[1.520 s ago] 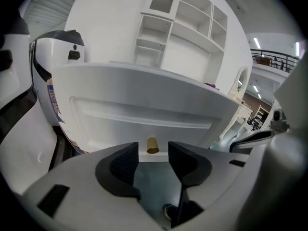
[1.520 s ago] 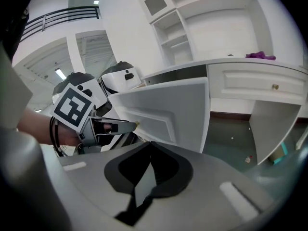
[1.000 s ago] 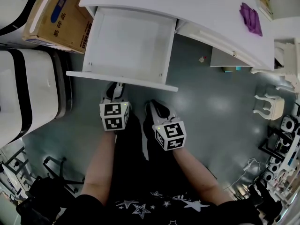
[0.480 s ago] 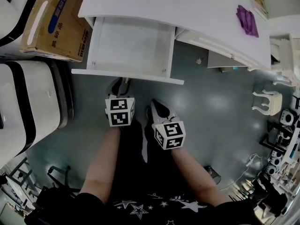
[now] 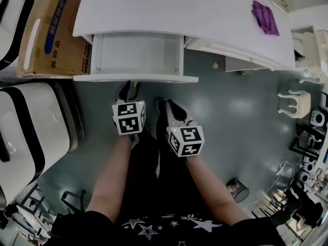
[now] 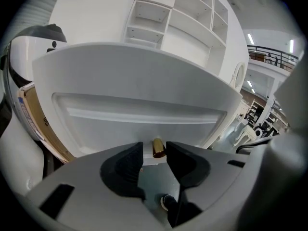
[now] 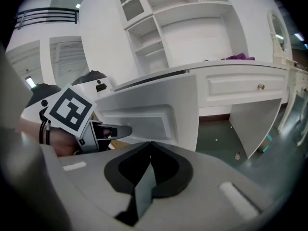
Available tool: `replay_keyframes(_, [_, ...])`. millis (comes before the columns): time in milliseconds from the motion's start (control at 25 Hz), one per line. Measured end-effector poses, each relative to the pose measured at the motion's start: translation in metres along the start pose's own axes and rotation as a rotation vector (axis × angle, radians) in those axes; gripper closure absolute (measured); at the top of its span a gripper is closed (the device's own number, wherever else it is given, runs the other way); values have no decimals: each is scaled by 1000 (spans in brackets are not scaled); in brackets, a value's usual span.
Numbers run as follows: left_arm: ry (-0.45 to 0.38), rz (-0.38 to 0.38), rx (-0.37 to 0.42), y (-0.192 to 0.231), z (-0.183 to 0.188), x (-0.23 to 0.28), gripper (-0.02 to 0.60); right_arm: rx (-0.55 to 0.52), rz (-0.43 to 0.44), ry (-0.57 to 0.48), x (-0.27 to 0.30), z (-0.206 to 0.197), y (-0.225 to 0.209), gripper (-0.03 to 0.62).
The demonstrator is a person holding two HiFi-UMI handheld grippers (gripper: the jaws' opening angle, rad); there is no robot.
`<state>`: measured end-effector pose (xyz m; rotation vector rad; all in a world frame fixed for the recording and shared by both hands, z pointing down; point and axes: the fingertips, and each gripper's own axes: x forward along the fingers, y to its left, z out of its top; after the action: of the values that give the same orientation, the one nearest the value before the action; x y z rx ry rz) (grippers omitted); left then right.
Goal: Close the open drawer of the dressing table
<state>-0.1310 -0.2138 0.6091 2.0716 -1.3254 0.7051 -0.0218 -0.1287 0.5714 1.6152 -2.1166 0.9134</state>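
The drawer (image 5: 136, 55), upper centre, has been pushed further in, about half shut; its knob (image 6: 158, 147) is straddled by the left gripper (image 5: 129, 87)'s parted jaws, and the right gripper (image 7: 150, 144) is closed.

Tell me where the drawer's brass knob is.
In the left gripper view, the brass knob sits low and central on the drawer front, at the tips of the left gripper's open fingers.

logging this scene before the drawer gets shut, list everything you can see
dressing table: one, white, head view's top
drawer: one, white, partly open, under tabletop's left
knob: one, brass, drawer front
cloth: one, purple, tabletop's right
cardboard box: one, brown, left of drawer
stool: one, white, floor, right
left gripper: one, grey, jaws open at knob
right gripper: one, grey, shut, empty, beside left
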Motion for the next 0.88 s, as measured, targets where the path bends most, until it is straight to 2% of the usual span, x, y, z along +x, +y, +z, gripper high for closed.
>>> replay_keyframes(320, [41,50,1,5,27,27,428,3,18,19,28,19,-37,591])
replay_keyframes(600, [70,71,-2,11,44,43,428,-58,81,4,57,57,-54,591])
replay_keyframes(880, [40,103,-24,17,68,64,431,-94,132,22,78,75,-66,591])
